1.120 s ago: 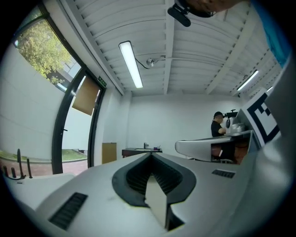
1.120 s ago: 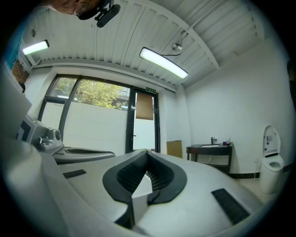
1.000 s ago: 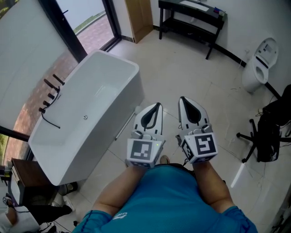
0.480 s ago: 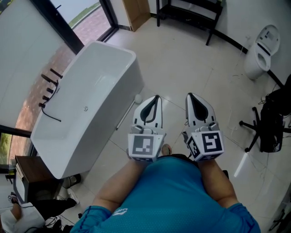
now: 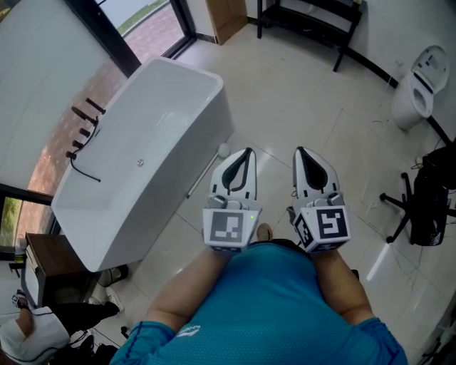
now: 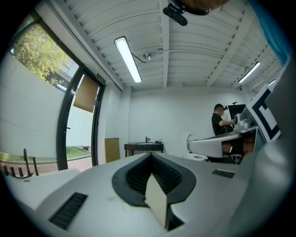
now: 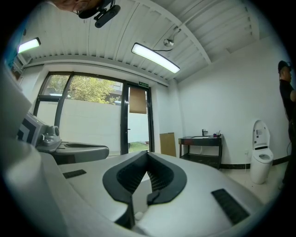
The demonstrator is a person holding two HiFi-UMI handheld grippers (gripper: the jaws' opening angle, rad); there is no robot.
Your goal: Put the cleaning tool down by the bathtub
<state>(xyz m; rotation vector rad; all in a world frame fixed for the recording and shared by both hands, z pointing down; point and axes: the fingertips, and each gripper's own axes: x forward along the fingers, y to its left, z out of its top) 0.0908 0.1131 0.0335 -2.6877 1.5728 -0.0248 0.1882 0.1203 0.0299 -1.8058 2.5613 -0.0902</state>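
Note:
A white bathtub point(image 5: 142, 153) stands at the left in the head view. On the floor tiles along its right side lies the cleaning tool point(image 5: 223, 150), a thin rod with a white rounded end; part of the rod is hidden behind my left gripper. Both grippers hover side by side in front of the person's torso and point forward. My left gripper point(image 5: 246, 152) point(image 6: 150, 155) is shut and holds nothing. My right gripper point(image 5: 299, 151) point(image 7: 148, 155) is shut and empty too. Neither touches the tool.
A toilet point(image 5: 420, 89) point(image 7: 260, 152) stands at the far right, a black table point(image 5: 313, 18) point(image 7: 202, 143) against the back wall. A black chair point(image 5: 427, 203) is at the right edge, with a white strip point(image 5: 376, 262) on the floor nearby. Another person point(image 6: 221, 122) stands across the room.
Both grippers sit slightly lower and nearer the torso in the head view, the right one more so. The view has shifted a little over the tub. Jaws stay shut.

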